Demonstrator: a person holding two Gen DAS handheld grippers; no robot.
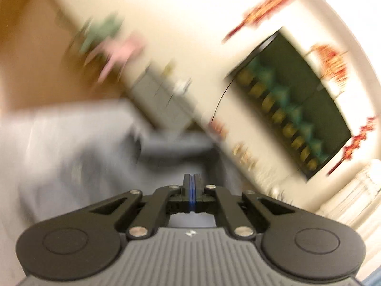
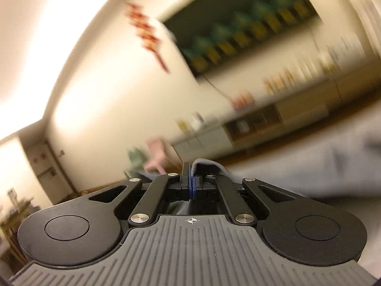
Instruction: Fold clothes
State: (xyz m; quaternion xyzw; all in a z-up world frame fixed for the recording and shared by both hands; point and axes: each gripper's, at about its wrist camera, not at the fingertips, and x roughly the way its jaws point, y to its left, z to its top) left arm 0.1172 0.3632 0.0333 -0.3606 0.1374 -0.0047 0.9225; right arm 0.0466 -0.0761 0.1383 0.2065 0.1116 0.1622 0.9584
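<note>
Both tools are closed: right tool [image 2: 192,178] pinches grey garment [image 2: 309,166] trailing rightward; left tool [image 1: 192,186] looks empty.

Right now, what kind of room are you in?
Probably a living room at home, though it's blurry. A dark flat screen hangs on the cream wall with red decorations around it, a long low cabinet runs underneath, and small pink and green chairs stand nearby.

left gripper [image 1: 192,178]: matt black plastic arms, shiny metal rivets, ribbed grey plastic body
right gripper [image 2: 192,169]: same matt black plastic, bright metal rivets
garment [image 2: 321,166]: soft grey cloth, matt
wall [image 2: 100,76]: smooth cream paint
</note>
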